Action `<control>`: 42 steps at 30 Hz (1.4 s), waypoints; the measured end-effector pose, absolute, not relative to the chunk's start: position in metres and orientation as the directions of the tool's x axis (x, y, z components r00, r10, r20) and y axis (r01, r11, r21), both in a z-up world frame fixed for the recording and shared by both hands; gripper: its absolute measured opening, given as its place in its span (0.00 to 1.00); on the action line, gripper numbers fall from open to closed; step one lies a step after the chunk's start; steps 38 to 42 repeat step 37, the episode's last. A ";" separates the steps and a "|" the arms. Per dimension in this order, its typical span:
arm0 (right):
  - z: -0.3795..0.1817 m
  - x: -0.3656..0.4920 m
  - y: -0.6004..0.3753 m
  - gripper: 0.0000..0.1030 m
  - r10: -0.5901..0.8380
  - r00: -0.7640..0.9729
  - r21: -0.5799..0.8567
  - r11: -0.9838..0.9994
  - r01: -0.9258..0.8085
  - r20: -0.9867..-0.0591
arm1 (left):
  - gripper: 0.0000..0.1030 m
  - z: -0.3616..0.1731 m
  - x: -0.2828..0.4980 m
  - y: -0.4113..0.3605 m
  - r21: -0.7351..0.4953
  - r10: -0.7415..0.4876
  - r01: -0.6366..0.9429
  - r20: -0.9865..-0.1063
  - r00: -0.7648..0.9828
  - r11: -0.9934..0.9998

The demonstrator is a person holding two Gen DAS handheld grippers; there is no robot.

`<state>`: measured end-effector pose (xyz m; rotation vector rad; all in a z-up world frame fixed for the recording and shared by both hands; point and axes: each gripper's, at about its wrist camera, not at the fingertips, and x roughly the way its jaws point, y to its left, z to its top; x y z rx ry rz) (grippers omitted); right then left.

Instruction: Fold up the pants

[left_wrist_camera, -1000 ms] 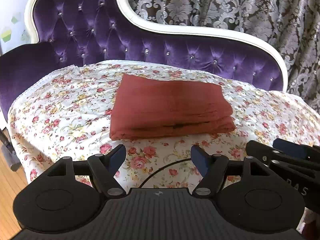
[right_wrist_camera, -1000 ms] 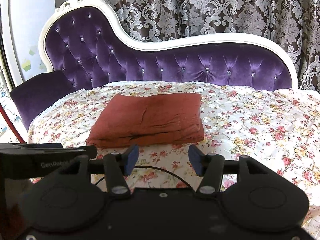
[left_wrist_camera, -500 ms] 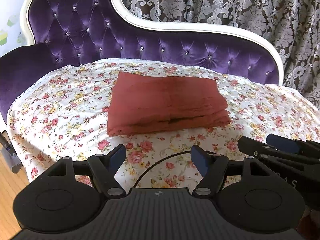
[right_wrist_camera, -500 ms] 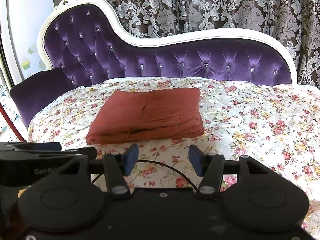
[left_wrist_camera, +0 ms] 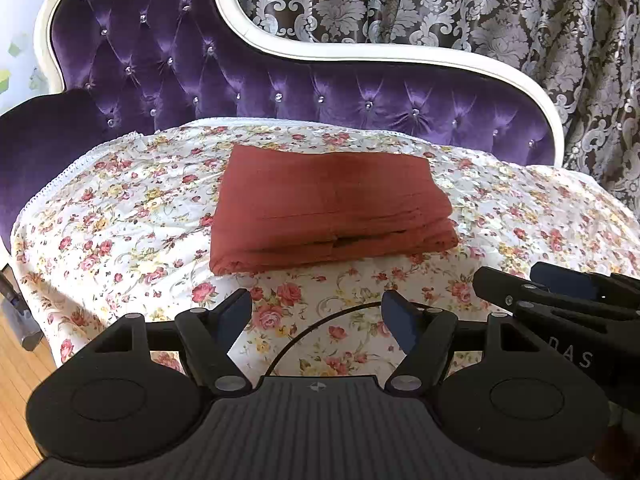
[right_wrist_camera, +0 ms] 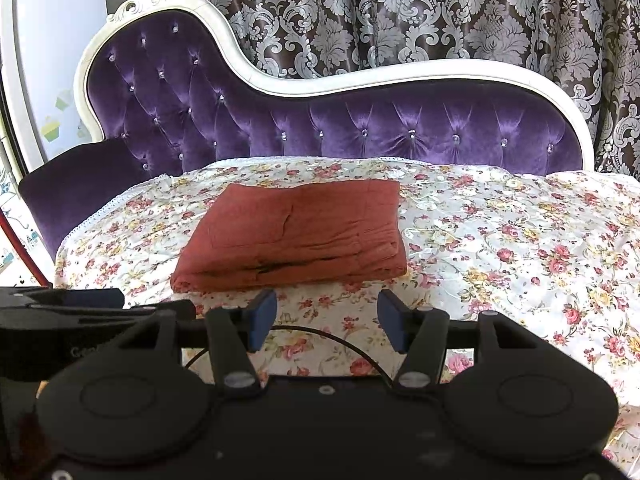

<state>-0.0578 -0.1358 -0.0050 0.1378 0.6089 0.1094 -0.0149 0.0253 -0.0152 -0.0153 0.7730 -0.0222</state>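
The rust-red pants point(left_wrist_camera: 328, 208) lie folded in a flat rectangular stack on the floral sheet point(left_wrist_camera: 120, 216), also in the right wrist view point(right_wrist_camera: 296, 236). My left gripper point(left_wrist_camera: 316, 316) is open and empty, held back from the near edge of the stack. My right gripper point(right_wrist_camera: 326, 316) is open and empty, also short of the stack. The right gripper shows at the right edge of the left wrist view point(left_wrist_camera: 560, 292); the left gripper shows at the left edge of the right wrist view point(right_wrist_camera: 80, 308).
A purple tufted chaise back with a white frame point(right_wrist_camera: 360, 120) rises behind the sheet. Patterned curtains point(right_wrist_camera: 440, 12) hang behind it. Wooden floor point(left_wrist_camera: 16, 368) shows at the lower left, beside the seat's edge.
Both grippers have drawn back and tilted slightly, so the folded pants sit a little farther away in both views. The pants have not moved.
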 end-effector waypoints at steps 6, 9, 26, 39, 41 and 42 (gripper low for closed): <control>-0.006 -0.056 -0.136 0.57 0.143 0.813 0.162 0.985 -0.060 -0.565 | 0.68 -0.016 -0.013 0.026 -0.027 -0.032 0.019 -0.703 0.710 0.999; -0.005 -0.055 -0.136 0.57 0.144 0.814 0.164 0.985 -0.060 -0.563 | 0.68 -0.017 -0.012 0.025 -0.023 -0.032 0.023 -0.705 0.708 0.999; -0.006 -0.052 -0.136 0.57 0.141 0.813 0.169 0.984 -0.054 -0.565 | 0.68 -0.020 -0.009 0.027 -0.038 -0.045 0.025 -0.714 0.699 0.999; -0.009 -0.053 -0.134 0.57 0.138 0.813 0.174 0.984 -0.045 -0.566 | 0.68 -0.020 -0.009 0.023 -0.017 -0.036 0.035 -0.709 0.704 0.999; -0.009 -0.053 -0.134 0.57 0.138 0.813 0.174 0.984 -0.045 -0.566 | 0.68 -0.020 -0.009 0.023 -0.017 -0.036 0.035 -0.709 0.704 0.999; -0.009 -0.053 -0.134 0.57 0.138 0.813 0.174 0.984 -0.045 -0.566 | 0.68 -0.020 -0.009 0.023 -0.017 -0.036 0.035 -0.709 0.704 0.999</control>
